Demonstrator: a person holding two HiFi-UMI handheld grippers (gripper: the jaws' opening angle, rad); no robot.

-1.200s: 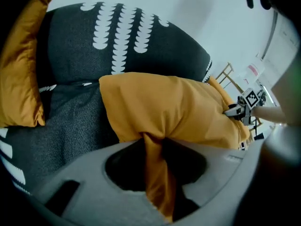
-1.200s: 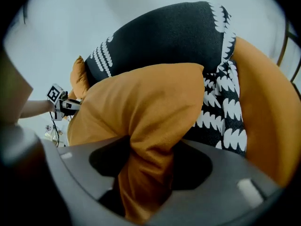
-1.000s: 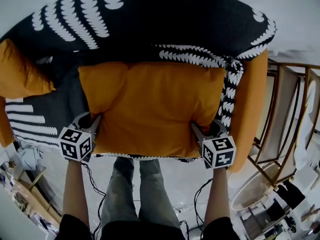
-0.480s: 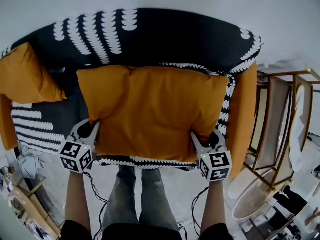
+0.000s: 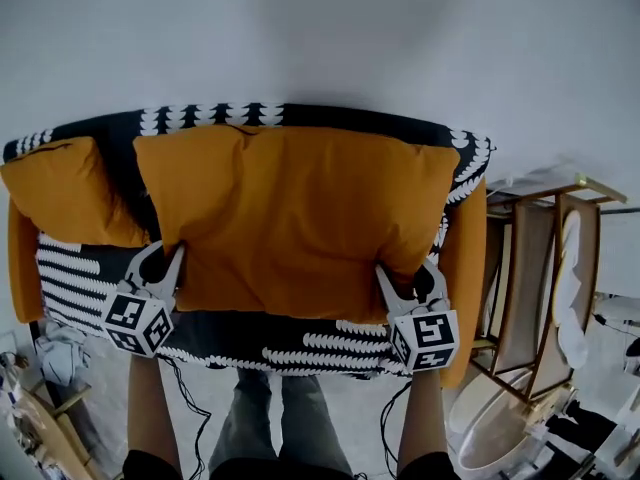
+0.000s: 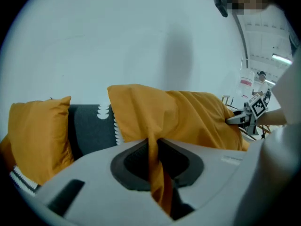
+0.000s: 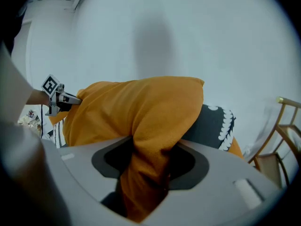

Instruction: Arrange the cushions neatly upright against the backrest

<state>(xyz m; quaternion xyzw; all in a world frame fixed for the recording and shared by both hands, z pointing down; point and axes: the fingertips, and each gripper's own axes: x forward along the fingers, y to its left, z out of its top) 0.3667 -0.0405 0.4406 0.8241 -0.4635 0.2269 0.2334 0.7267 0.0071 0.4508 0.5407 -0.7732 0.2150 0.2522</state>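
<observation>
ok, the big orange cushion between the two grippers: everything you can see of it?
Large orange cushion, plump, creased woven-looking fabric, held upright, broadside before the patterned sofa backrest. The left gripper, whose jaws have just been closing, pinches thin fabric at its lower left corner; the right gripper clamps a thicker fold at the lower right. Contact with the backrest: can't tell.

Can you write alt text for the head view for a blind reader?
From above: the left gripper and right gripper pinch the lower corners of a large orange cushion, held against a black-and-white sofa; the left jaws have just closed tighter. A second orange cushion stands at left.
</observation>
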